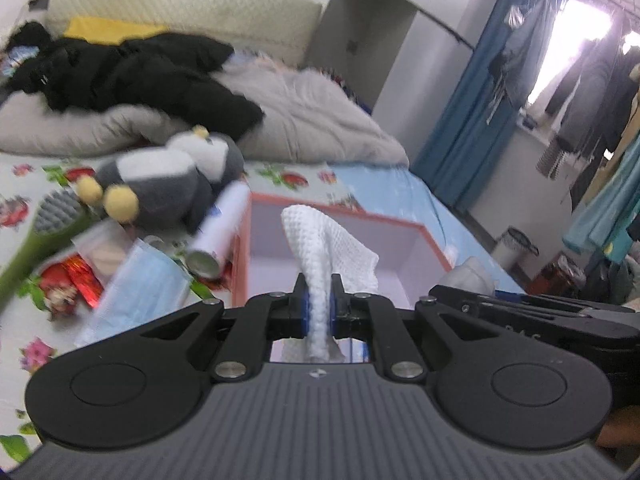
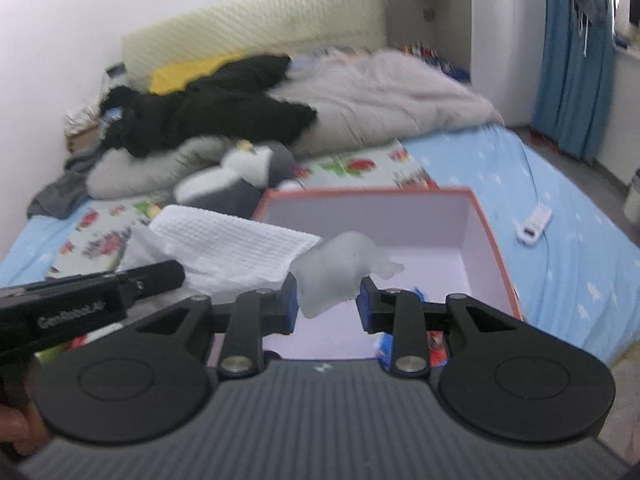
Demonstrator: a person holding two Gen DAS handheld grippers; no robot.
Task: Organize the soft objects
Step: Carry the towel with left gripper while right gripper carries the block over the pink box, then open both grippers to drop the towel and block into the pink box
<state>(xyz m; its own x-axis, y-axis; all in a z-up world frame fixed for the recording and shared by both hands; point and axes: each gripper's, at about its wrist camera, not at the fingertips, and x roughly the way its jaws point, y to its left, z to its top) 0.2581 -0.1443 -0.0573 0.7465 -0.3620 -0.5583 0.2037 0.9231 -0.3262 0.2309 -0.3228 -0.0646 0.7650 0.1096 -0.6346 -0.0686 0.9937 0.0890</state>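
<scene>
the left gripper (image 1: 319,300) pinches a white waffle cloth (image 1: 324,248) over the open box (image 1: 434,246), apparently for dropping in; the right gripper (image 2: 327,298), jaws spread, loosely cradles a pale soft lump (image 2: 336,268) there too.

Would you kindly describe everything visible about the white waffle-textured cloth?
The white waffle cloth is a soft, thin fabric with a grid weave. The left gripper is shut on a bunched fold of it, so it stands up and droops to one side over the open orange-rimmed box. In the right wrist view it spreads flatter, above the box's left edge.
</scene>
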